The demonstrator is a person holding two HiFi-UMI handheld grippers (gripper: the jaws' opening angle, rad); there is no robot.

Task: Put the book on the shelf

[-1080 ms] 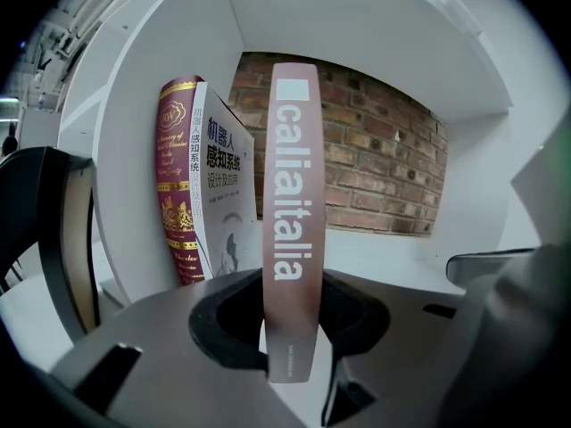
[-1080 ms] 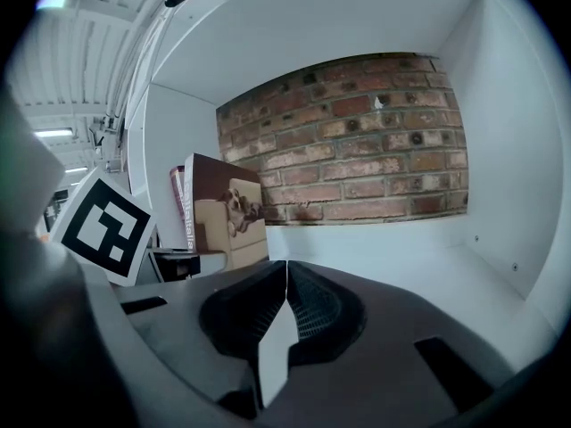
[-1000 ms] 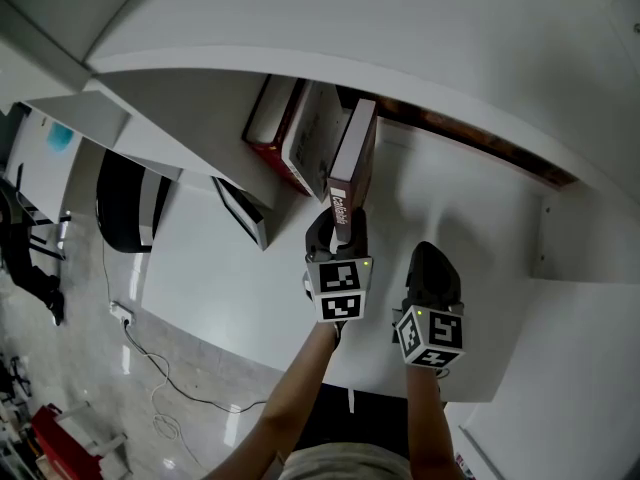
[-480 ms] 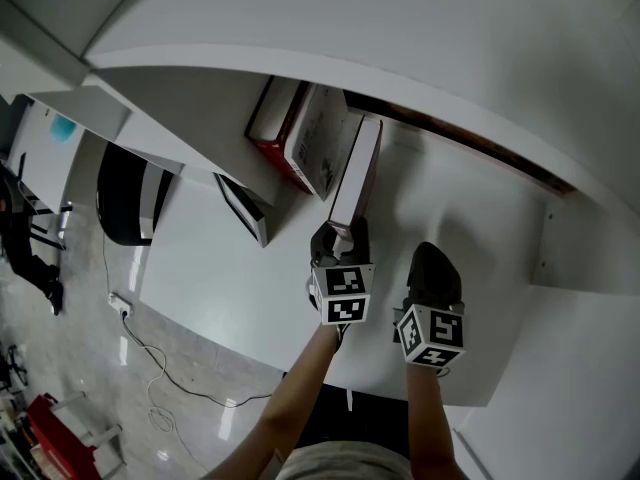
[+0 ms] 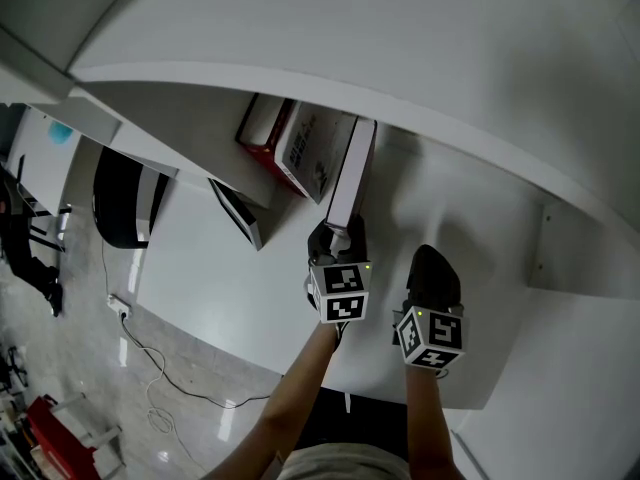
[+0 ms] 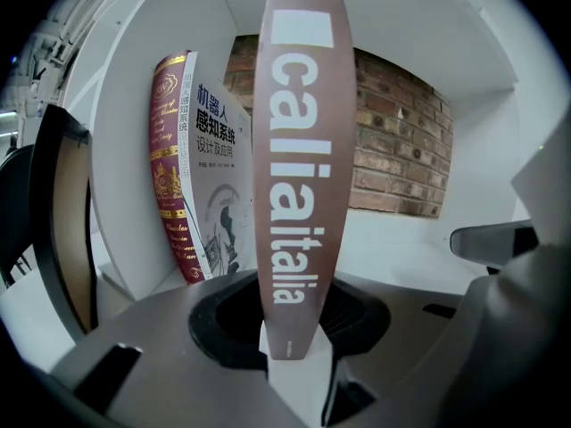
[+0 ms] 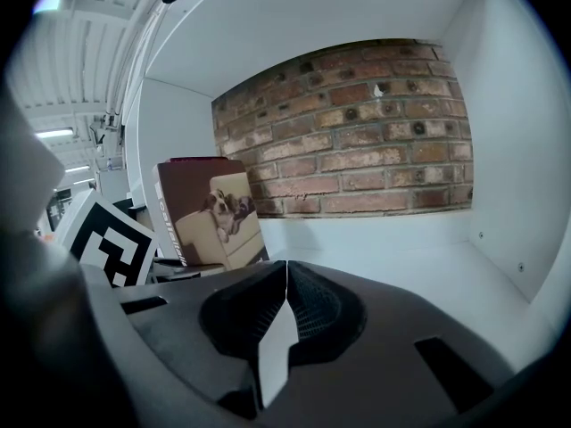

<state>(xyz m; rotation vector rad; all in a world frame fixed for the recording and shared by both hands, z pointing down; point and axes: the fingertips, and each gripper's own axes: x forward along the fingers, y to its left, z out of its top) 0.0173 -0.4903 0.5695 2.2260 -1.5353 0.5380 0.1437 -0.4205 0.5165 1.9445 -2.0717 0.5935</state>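
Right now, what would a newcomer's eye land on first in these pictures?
The tall brown book with "caliaitalia" down its spine, clamped upright by the left gripper at the white shelf. Left of it, a red book and a white book lean together by the shelf's side wall, with a brick wall behind.

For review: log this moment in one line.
left hand-held gripper: shut on brown book | book: upright in shelf | right hand-held gripper: shut, empty
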